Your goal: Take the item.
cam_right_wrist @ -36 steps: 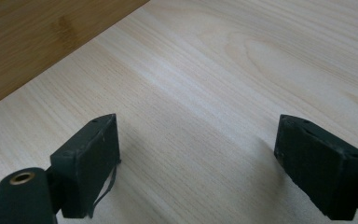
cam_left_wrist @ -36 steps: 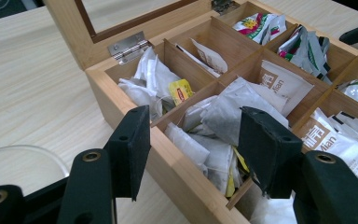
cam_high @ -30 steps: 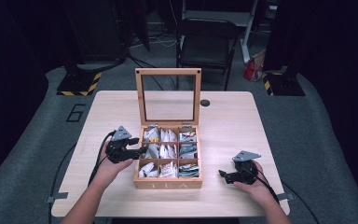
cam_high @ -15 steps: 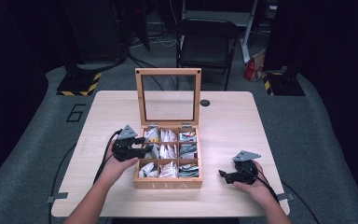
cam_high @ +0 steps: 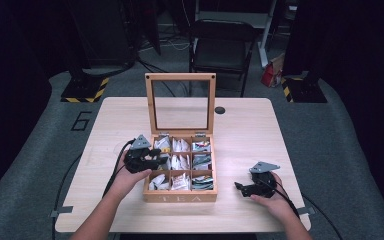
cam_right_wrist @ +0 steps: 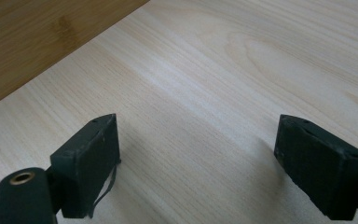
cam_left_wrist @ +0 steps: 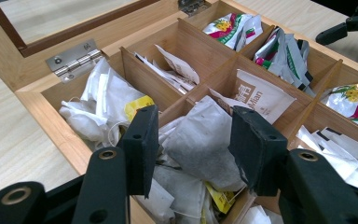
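Observation:
A wooden tea box [cam_high: 180,198] with its glass lid [cam_high: 180,77] raised stands in the middle of the table, its compartments holding several tea bags. My left gripper [cam_high: 163,160] reaches over the box's left wall into the middle-left compartment. In the left gripper view its jaws [cam_left_wrist: 193,128] have just been closing and stand on either side of a grey translucent tea bag [cam_left_wrist: 200,140], with a gap still showing at the left jaw. My right gripper [cam_high: 240,189] rests right of the box, and its jaws [cam_right_wrist: 196,140] are wide open over bare wood.
The light wood table [cam_high: 260,130] has bare room to the left, right and behind the box. A small black round fitting [cam_high: 220,110] sits behind the lid. A folding chair [cam_high: 222,45] stands beyond the table. The box's side wall [cam_right_wrist: 28,37] shows in the right gripper view.
My left gripper has moved right, from beside the box to over its middle-left compartment, and its jaws have narrowed. The right hand has stayed where it was.

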`<state>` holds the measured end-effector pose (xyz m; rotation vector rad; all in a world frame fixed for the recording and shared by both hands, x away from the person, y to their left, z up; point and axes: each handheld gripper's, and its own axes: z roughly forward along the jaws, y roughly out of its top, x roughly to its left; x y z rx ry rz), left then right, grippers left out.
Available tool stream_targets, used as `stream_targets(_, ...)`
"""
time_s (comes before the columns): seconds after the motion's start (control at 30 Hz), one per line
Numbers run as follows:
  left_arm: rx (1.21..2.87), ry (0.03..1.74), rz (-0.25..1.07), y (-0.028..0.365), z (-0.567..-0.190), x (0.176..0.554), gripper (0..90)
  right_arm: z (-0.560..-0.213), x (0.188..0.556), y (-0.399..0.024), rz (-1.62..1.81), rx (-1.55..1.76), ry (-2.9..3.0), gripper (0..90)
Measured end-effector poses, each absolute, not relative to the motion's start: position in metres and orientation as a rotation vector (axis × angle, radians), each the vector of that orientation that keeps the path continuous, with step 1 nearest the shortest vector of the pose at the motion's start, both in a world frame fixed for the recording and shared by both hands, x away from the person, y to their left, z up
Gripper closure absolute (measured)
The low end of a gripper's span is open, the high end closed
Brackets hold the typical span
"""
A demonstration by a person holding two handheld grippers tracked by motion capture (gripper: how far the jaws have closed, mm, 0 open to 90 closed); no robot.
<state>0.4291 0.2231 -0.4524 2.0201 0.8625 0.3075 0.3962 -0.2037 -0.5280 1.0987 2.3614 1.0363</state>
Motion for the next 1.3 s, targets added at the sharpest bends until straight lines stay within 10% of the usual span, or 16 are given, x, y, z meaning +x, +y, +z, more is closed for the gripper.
stream_targets(0.73, 2.019, 0.83, 0.283, 0.224, -0.451, 0.422, 70.7, -0.528, 0.396, -0.204, 1.035, 1.099, 2.363, 13.4)
stream_targets(0.97, 1.973, 0.863, 0.281, 0.227, -0.449, 0.429, 50.1, -0.528, 0.396, -0.204, 1.037, 1.1, 2.361, 13.4)
stream_targets(1.3, 1.973, 0.849, 0.29, 0.217, -0.445, 0.432, 46.3, -0.528, 0.396, -0.204, 1.036, 1.099, 2.362, 13.4)
